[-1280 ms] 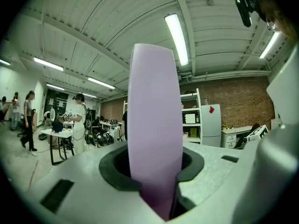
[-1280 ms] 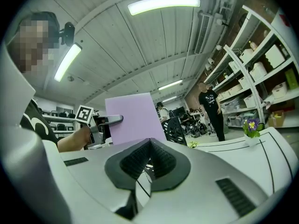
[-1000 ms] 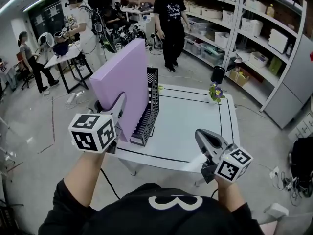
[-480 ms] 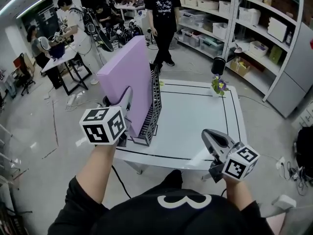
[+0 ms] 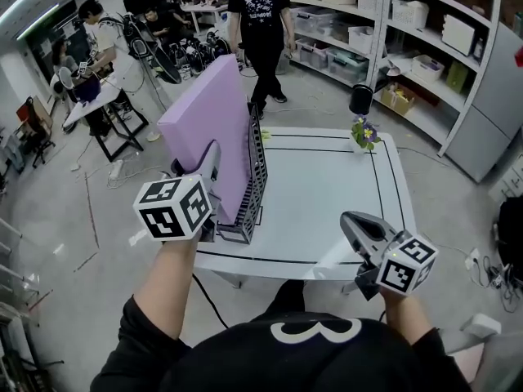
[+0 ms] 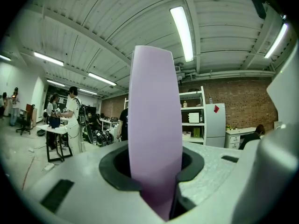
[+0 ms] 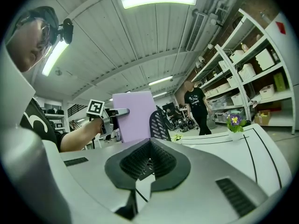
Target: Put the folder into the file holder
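Folder (image 5: 208, 121), clamped in left gripper (image 5: 212, 160), centre-left: now lower, closer beside holder (image 5: 257, 178), slotting pending; right gripper (image 5: 351, 221) closed, empty.

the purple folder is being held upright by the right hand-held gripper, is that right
No, the left hand-held gripper holds the purple folder upright; the left gripper view shows its jaws closed on the folder's edge. The right hand-held gripper holds nothing.
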`<state>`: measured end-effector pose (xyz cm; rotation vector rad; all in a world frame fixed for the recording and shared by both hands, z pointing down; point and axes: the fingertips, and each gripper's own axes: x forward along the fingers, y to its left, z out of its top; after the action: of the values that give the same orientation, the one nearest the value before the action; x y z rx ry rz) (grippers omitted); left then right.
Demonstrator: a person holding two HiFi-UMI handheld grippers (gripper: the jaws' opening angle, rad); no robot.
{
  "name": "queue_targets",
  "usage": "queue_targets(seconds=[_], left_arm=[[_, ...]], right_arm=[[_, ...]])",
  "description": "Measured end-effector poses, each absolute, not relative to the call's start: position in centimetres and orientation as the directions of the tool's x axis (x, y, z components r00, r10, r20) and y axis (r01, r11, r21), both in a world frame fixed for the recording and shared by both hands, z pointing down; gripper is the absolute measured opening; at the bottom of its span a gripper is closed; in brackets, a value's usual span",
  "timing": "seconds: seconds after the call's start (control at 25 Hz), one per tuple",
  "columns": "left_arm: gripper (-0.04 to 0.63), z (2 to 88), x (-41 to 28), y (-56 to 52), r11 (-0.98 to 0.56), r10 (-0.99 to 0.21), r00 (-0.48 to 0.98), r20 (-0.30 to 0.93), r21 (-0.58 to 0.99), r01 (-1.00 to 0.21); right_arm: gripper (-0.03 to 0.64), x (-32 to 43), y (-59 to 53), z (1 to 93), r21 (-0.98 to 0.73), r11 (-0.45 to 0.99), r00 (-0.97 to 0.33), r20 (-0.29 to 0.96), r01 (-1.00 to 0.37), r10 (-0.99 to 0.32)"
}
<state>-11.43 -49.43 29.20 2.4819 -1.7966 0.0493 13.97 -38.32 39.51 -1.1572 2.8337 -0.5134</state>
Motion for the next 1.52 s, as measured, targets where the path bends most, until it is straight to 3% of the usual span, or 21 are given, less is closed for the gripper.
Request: queue_targets(seconds=[1.52], left_arm=[[0.161, 42.2, -9.5, -48.7, -0.273, -0.956, 0.271, 0.115, 0.006, -0.962]], right_arm=[[0.005, 13.8, -37.3, 44.2, -0.353, 0.634, -0.713, 0.168, -0.688, -0.681]])
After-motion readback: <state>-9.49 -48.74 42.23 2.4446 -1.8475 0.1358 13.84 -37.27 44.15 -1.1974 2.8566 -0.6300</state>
